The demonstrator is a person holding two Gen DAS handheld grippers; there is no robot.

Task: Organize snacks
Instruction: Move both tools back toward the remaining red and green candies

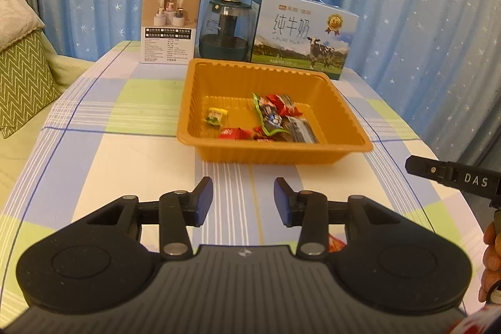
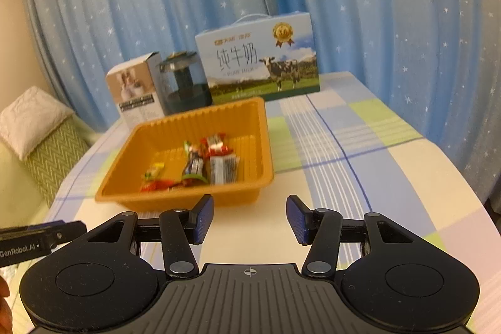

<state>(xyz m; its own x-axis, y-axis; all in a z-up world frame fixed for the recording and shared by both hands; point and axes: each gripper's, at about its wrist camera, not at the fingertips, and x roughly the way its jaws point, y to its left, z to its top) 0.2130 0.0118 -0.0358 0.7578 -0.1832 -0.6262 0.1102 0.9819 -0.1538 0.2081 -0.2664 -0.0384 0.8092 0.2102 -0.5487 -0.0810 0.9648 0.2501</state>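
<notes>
You are holding both grippers above the near part of the table (image 1: 94, 165), each pointing toward the orange tray (image 1: 216, 152). Your left gripper (image 1: 243, 198) is hovering with its jaws parted and nothing between the blue pads. Your right gripper (image 2: 250, 216) is also gaping, empty, just short of the tray's near wall. The snacks (image 1: 275, 121) are lying inside the tray, most bunched toward its right side, with a small yellow sweet (image 1: 215, 116) apart on the left. Behind the tray, along the table's far edge, a white box (image 1: 170, 24), a dark jar (image 1: 226, 28) and a milk carton (image 1: 302, 35) are standing side by side.
</notes>
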